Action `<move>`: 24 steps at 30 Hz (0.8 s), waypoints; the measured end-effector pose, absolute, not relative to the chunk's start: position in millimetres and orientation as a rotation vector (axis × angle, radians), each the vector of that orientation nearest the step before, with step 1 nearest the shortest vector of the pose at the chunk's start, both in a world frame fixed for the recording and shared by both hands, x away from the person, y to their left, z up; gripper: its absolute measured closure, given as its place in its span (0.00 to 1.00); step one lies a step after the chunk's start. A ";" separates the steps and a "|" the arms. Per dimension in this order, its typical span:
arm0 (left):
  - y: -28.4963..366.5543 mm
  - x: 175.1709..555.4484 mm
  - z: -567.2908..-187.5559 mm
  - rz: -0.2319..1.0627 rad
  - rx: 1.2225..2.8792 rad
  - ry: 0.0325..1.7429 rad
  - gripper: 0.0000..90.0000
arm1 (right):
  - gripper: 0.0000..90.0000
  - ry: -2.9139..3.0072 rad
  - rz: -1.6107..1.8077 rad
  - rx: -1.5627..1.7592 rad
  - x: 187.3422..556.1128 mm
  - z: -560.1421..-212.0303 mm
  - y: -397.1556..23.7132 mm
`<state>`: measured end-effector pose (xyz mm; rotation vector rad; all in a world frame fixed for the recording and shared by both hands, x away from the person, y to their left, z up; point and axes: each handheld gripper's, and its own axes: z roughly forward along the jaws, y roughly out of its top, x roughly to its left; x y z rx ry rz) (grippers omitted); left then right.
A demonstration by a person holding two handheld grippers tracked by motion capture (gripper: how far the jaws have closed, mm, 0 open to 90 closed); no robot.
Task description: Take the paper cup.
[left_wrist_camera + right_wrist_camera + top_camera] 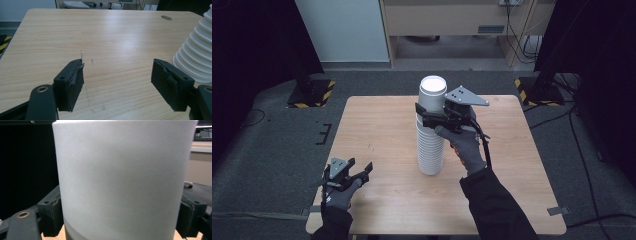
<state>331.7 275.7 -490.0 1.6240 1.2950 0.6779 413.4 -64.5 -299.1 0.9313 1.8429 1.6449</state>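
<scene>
One stack: white cups (431, 132), nested upside down, upright mid-table (377, 130).
Top cup (432, 95): on the stack.
Right gripper (428, 114): jaws clamped on the top cup's sides.
Left gripper (362, 171): jaws spread, holding nothing, well left of the stack, near the table's front edge.

Tall stack of white paper cups (431, 132) is plain white, ribbed with rim lines, sitting between the right black two-jaw tongs' (426, 114) jaws. Light wood-grain tabletop (377, 125) is pale tan under the left black two-jaw tongs (117, 82), with a few dark scuffs just ahead. Beyond both tongs, yellow-and-black striped floor plates (310, 93) sit on grey carpet.
</scene>
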 end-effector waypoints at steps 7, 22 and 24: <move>276.3 331.8 -490.0 0.678 1.623 1.297 0.28 | 0.17 1.823 1.680 0.919 412.2 -285.7 -67.3; 276.6 331.6 -489.7 0.681 1.621 1.296 0.28 | 0.17 1.757 1.736 0.895 409.8 -259.2 -70.5; 276.7 331.6 -489.6 0.681 1.620 1.297 0.28 | 0.17 1.752 1.746 0.902 409.8 -257.2 -71.8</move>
